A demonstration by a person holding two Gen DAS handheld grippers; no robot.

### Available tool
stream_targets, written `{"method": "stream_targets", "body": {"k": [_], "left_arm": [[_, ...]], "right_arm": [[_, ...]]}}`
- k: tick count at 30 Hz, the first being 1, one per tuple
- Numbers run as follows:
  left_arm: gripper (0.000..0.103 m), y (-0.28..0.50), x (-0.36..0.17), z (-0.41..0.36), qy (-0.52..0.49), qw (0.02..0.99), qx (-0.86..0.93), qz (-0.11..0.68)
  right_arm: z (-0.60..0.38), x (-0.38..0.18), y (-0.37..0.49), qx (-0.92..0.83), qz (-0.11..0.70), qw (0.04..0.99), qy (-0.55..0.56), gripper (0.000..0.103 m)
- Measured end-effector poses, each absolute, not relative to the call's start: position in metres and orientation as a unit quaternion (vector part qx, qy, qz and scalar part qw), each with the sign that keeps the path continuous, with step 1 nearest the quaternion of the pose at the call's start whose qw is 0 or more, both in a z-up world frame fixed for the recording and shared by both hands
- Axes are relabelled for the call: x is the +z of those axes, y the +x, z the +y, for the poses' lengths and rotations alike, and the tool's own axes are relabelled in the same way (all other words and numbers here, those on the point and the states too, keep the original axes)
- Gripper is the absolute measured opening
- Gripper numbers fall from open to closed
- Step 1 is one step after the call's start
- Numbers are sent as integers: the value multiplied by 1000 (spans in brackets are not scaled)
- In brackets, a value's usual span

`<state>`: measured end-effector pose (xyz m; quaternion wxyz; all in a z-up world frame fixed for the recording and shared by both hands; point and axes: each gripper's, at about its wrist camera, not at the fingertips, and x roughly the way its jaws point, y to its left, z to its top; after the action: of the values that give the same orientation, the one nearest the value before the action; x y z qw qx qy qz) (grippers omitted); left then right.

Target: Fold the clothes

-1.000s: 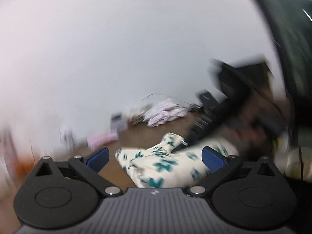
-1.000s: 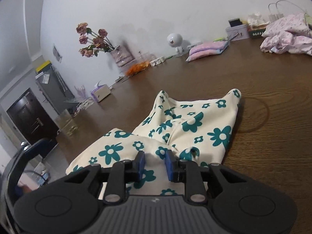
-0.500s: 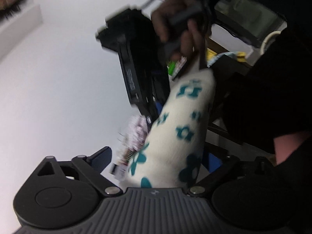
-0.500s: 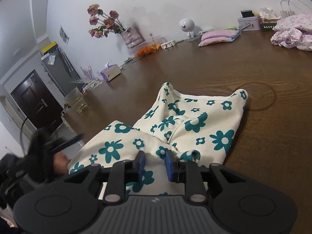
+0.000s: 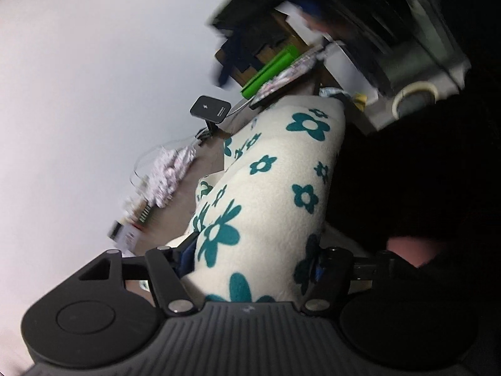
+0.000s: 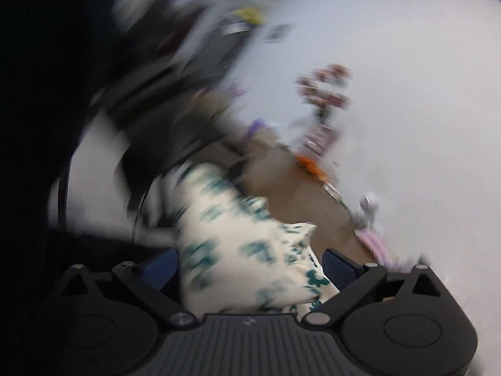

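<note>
The cream garment with teal flowers (image 5: 260, 206) is lying bunched over the brown table (image 5: 206, 159). The left gripper (image 5: 250, 257) is closing around it, pads at its sides. The right gripper (image 6: 250, 266) is opening, garment between its spread jaws; blur is hiding contact.

I count one cream garment with teal flowers (image 5: 266, 194), and two hand-held grippers: the left one (image 5: 253, 260) closing with that cloth between its jaws, the right one (image 6: 250, 263) opening around it. On the brown surface (image 5: 175, 216) I make out one pink patterned heap of clothes (image 5: 170, 172), one green box (image 5: 269, 69) and one small black device on a stand (image 5: 210, 109)
</note>
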<state>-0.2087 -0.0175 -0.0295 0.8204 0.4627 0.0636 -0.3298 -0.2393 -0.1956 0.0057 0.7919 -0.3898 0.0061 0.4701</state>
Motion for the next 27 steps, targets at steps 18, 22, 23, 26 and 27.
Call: {"method": "stream_targets", "body": {"k": [18,22,23,26,27], "left_arm": [[67,-182,31,19,252,849,-419,202],[63,-143,54,44,79,855,-438,266],[63,-133,59,50,35,853,-439,279],[65,-97,62,67,-67,857,-403,314],[66,-85,59,70,-94,858,-380,332]], "right_arm": [[-204,25,-163,567,165,766,-255,28],[-223,43,-116,599,263,750,-93,26],[-227,46,-100,600,280,747,-52,26],[-240,44,-67,586,312,746,52,26],[-243,41,-59,559,315,763,79,34]]}}
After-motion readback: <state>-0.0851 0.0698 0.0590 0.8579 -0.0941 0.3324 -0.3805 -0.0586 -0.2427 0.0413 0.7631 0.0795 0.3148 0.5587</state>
